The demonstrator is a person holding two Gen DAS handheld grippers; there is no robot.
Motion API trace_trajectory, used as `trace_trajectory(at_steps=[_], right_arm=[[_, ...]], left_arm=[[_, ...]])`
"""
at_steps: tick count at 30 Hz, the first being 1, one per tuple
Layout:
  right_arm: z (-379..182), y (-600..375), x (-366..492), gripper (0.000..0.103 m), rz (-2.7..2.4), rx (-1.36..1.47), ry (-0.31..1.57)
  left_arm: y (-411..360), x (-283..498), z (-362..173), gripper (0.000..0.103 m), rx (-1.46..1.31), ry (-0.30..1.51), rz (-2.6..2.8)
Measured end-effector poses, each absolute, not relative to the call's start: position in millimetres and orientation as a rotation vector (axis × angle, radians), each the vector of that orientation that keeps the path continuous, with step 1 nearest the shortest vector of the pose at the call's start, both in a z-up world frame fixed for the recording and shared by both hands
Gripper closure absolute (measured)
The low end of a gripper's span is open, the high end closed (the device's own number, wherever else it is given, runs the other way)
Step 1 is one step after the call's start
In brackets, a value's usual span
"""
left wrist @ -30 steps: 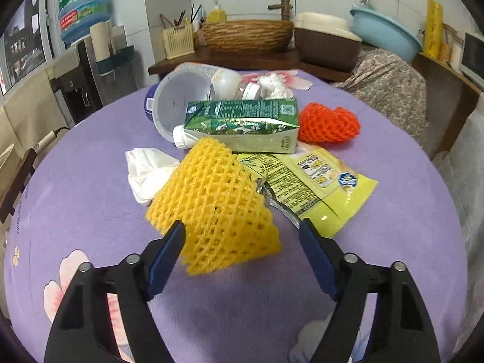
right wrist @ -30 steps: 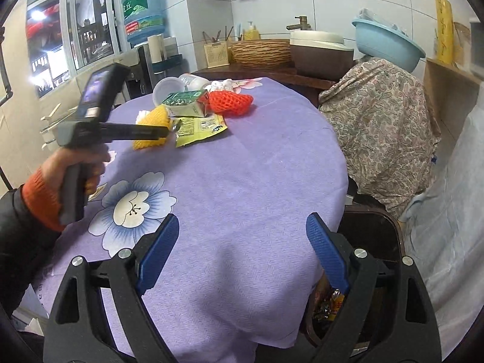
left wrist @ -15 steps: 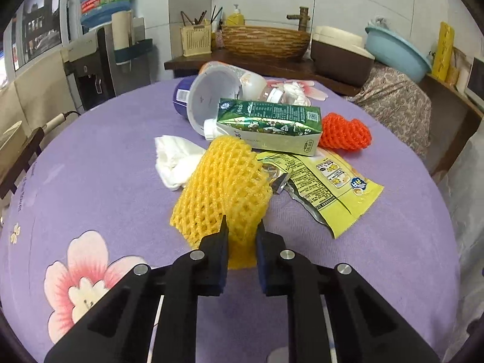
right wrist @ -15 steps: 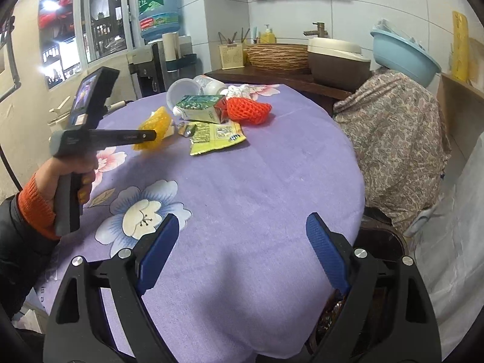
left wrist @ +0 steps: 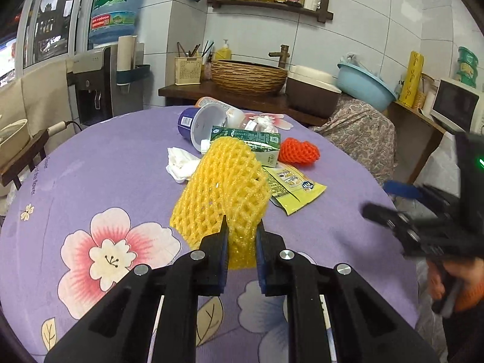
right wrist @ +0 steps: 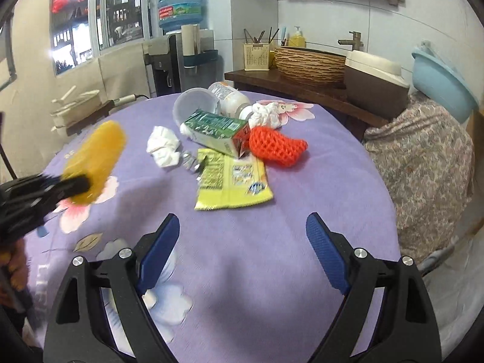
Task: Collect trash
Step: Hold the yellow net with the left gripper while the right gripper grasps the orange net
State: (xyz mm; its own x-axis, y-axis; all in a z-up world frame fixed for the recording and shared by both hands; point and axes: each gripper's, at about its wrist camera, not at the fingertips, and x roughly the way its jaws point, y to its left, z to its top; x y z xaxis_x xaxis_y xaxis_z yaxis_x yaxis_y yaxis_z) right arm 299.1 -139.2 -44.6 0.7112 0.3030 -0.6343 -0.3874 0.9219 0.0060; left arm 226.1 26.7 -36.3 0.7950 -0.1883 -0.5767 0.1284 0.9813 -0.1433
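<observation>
The left gripper (left wrist: pixel 241 236) is clenched on the near end of a yellow foam fruit net (left wrist: pixel 222 187), its two jaws pinching the mesh between them. In the right wrist view the net (right wrist: pixel 95 161) looks lifted clear of the cloth, over the left side of the table, blurred by motion. The right gripper (right wrist: pixel 240 248) hangs with its blue-padded jaws spread wide and nothing between them, above the near part of the round table's purple flowered tablecloth (right wrist: pixel 317 199).

The rest of the trash sits in a cluster toward the far middle of the table. A green milk carton (right wrist: pixel 216 131) lies on its side, touching an orange foam net (right wrist: pixel 276 146) at its right end. A yellow-green snack wrapper (right wrist: pixel 233 181) lies flat just in front of the carton, with a small crumpled foil piece (right wrist: pixel 190 161) at its left corner. A crumpled white tissue (right wrist: pixel 163 146) rests to the left of the carton. Behind the carton a white plastic cup (right wrist: pixel 195 107) lies tipped with its mouth toward the camera, beside a toppled plastic bottle (right wrist: pixel 233 98), and a second wad of white tissue (right wrist: pixel 267 115) lies just right of them.

Beyond the far edge of the table stand a wicker basket (left wrist: pixel 248 74), a light blue basin (left wrist: pixel 364 86) and a water dispenser (left wrist: pixel 103 81).
</observation>
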Motion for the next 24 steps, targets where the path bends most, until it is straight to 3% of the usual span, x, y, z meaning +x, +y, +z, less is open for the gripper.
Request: trace_trajectory(at_steps=[7,17,20,22,24], right_arm=[[-52.2,-112.0,371.2,0.018,0.337,-0.267,0.708],[-79.0,-80.0,437.6,0.029,0.232,-0.490,0.754],[-85.3,-77.7,444.6,0.042,0.207,-0.538,0.743],[-87.1,-78.7,446.0,0.063,0.188,-0.556,0.740],[-85.4,-83.0,445.3,0.071,0.176,-0.543,0.730]], left_arm=[[22.6,217.7,-44.4,0.088,-0.084,0.638,-0.188],[25.6,217.8,-46.7,0.088,-0.092,0.637,-0.200],[24.9,217.5,-47.6,0.088,-0.090,0.636,-0.204],[24.6,217.8,-48.7,0.088,-0.091,0.639,-0.205],[24.7,218.0,-50.2,0.088,-0.092,0.641,-0.208]])
